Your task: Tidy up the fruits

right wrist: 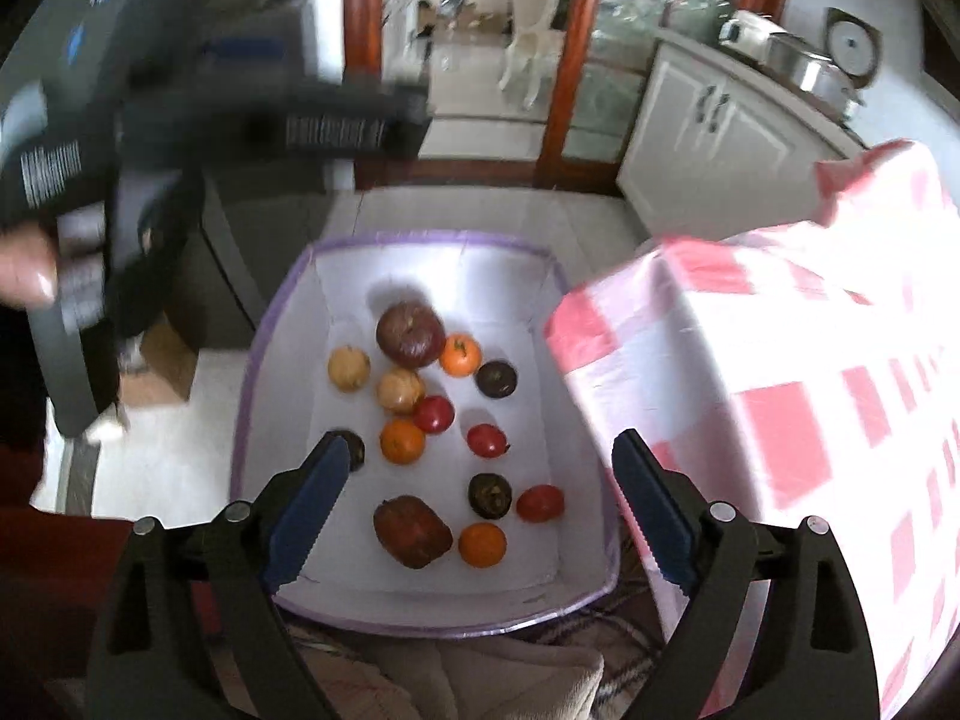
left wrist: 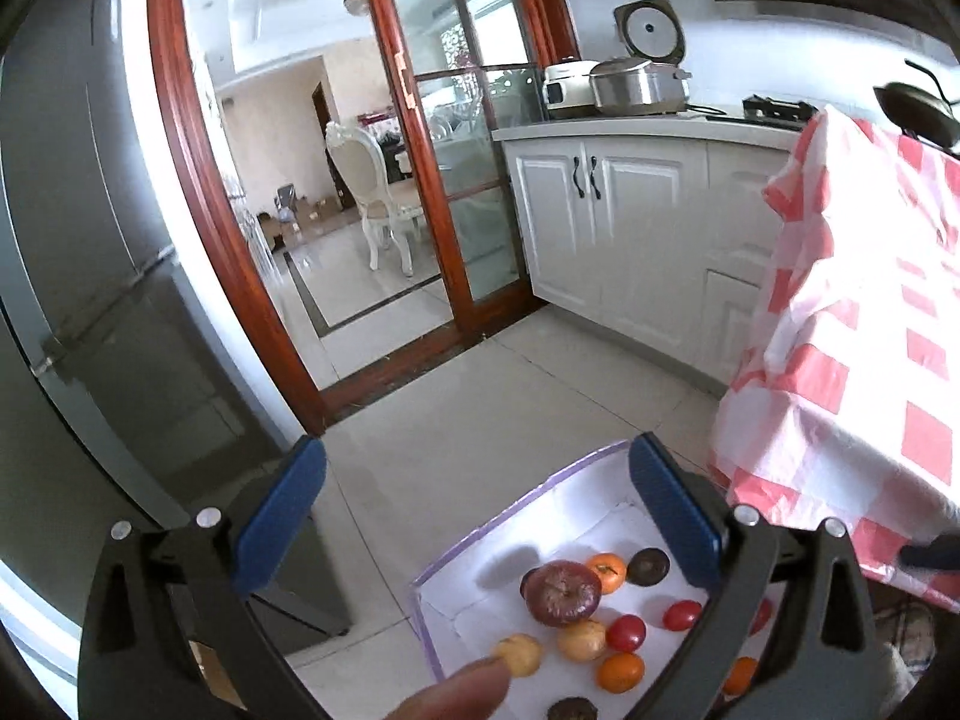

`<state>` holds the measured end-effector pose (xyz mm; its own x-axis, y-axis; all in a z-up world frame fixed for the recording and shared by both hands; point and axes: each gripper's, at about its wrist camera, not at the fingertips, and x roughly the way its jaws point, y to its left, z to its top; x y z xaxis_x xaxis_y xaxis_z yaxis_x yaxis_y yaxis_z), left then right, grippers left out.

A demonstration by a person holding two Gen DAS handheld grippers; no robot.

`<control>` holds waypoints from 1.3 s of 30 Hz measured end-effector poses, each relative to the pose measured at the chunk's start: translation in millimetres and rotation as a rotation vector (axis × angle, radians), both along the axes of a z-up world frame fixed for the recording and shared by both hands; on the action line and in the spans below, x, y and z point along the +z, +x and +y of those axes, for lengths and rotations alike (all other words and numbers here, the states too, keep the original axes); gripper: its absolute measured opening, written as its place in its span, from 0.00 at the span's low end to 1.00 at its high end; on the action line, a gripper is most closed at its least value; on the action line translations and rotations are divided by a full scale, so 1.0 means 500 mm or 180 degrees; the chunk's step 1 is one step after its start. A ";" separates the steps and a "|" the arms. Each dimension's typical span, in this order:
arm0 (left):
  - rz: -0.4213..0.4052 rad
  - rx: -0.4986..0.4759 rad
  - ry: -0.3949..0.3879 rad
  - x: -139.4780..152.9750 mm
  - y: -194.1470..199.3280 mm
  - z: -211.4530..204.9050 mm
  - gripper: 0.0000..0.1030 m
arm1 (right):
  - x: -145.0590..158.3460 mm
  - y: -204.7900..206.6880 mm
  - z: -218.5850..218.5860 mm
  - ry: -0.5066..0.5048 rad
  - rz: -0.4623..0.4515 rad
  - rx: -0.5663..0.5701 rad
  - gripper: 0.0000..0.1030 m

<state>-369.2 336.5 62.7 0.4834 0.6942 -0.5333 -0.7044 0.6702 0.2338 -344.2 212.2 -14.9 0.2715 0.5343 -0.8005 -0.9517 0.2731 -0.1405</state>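
A white box with a purple rim (right wrist: 420, 237) stands on the floor and holds several fruits. Among them are two dark red apples (right wrist: 411, 333), oranges (right wrist: 402, 441), tomatoes (right wrist: 433, 414), yellowish fruits (right wrist: 348, 367) and dark round fruits (right wrist: 497, 379). My right gripper (right wrist: 480, 441) hangs open above the box, empty. My left gripper (left wrist: 478, 443) is open and empty too, over the box's left rim (left wrist: 516, 515); one apple (left wrist: 564, 593) lies below it. In the right wrist view the left gripper's body (right wrist: 120, 150) is a blur at upper left, held by a hand (right wrist: 24, 270).
A table under a red-and-white checked cloth (right wrist: 780, 360) crowds the box's right side. A grey fridge (left wrist: 90, 240) stands left, white cabinets (left wrist: 600, 228) with cookers (left wrist: 636, 84) behind, and a wood-framed glass door (left wrist: 432, 180). A cardboard box (right wrist: 156, 366) lies left of the box.
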 end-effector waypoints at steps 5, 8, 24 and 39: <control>0.0012 -0.0144 -0.0210 -0.014 0.009 -0.026 0.98 | 0.082 0.005 -0.042 0.0519 -0.0186 -0.0184 0.84; 0.0047 -0.0098 -0.0672 -0.057 0.014 -0.028 0.98 | 0.067 0.013 -0.038 0.0397 -0.0187 -0.0265 0.84; 0.0654 0.0140 -0.1418 -0.255 0.003 -0.064 0.98 | -0.153 0.049 0.025 -0.0886 0.0042 -0.0568 0.84; 0.0709 0.0207 -0.1600 -0.271 0.003 -0.044 0.98 | -0.173 0.054 0.027 -0.0962 0.0157 -0.0601 0.84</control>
